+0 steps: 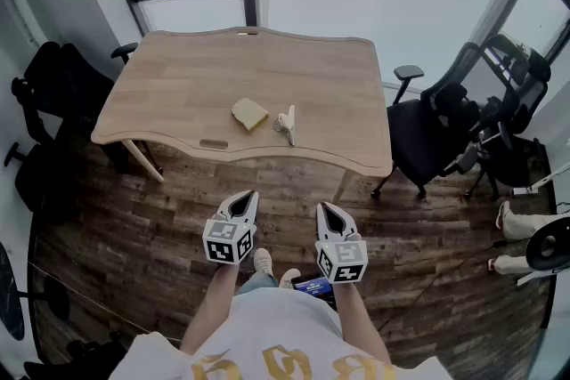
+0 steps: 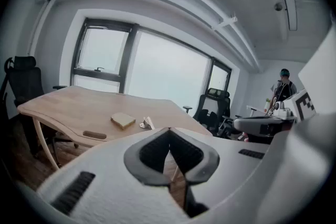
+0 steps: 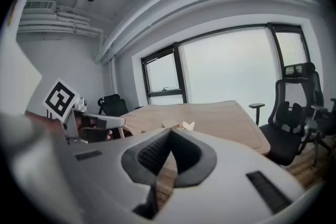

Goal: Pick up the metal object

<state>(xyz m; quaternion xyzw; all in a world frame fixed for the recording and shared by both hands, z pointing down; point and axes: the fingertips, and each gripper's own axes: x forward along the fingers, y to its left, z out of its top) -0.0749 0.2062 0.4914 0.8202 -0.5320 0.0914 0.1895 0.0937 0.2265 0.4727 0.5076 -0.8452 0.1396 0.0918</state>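
A small shiny metal object point(image 1: 287, 124) lies on the wooden table point(image 1: 178, 84) near its front edge, just right of a slice of bread point(image 1: 250, 113). The left gripper view shows the metal object point(image 2: 146, 123) beside the bread point(image 2: 123, 120), far ahead. In the right gripper view the metal object point(image 3: 188, 125) is small and distant. My left gripper point(image 1: 246, 198) and right gripper point(image 1: 324, 208) hang side by side over the floor, short of the table. Both are shut, their tips meeting with nothing between them.
Black office chairs stand right of the table point(image 1: 436, 133) and at its left point(image 1: 53, 93). Large windows lie behind the table. A person point(image 2: 284, 89) stands far off at the right. Legs and shoes point(image 1: 512, 222) show at the right edge.
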